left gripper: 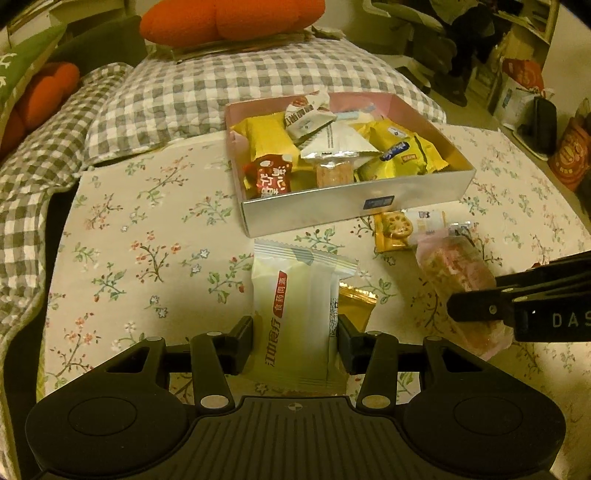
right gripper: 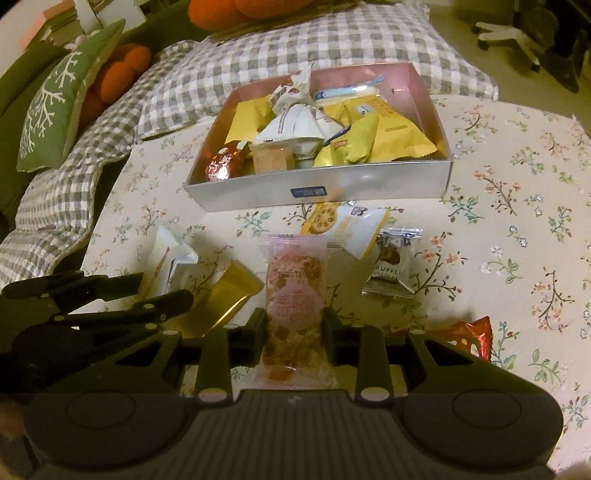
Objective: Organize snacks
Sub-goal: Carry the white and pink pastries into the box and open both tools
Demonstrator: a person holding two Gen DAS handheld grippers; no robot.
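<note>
So both hands are busy here. The left tongs [left gripper: 294, 334] are clamped on a pale white-and-green snack packet with a red label strip [left gripper: 295, 306], pads pressed on both its sides, packet pointing toward the box. The right tongs [right gripper: 294, 332] are clenched the same way on a see-through pink packet with a chunky nut bar inside [right gripper: 293, 299].

Straight ahead of both sits the shallow silver cardboard box with a pink inside [left gripper: 354, 205], on a desk covered by a cream cloth with little flower sprigs [left gripper: 147, 236]. It's already pretty full: yellow biscuit packets [left gripper: 402, 147], white wrapped snacks [left gripper: 332, 142], a red-brown round-label packet [left gripper: 267, 177] in the near left corner, and a clear-wrapped tan wafer block [left gripper: 334, 173] next to it.

Loose stuff on the cloth, just in front of the box: a yellow-and-white packet printed with a lotus-root slice [right gripper: 332, 221], a small silver truffle chocolate wrapper [right gripper: 391, 264] right beside it, a shiny gold foil packet [right gripper: 221, 299] between the two tongs, and a red foil wrapper [right gripper: 476, 334] poking out by the right tongs' right finger.

Behind the desk there's a grey-and-white checked quilt [left gripper: 221, 85], an orange plush cushion [left gripper: 229, 18], and a green pillow with a white snowflake print [right gripper: 59, 103].
</note>
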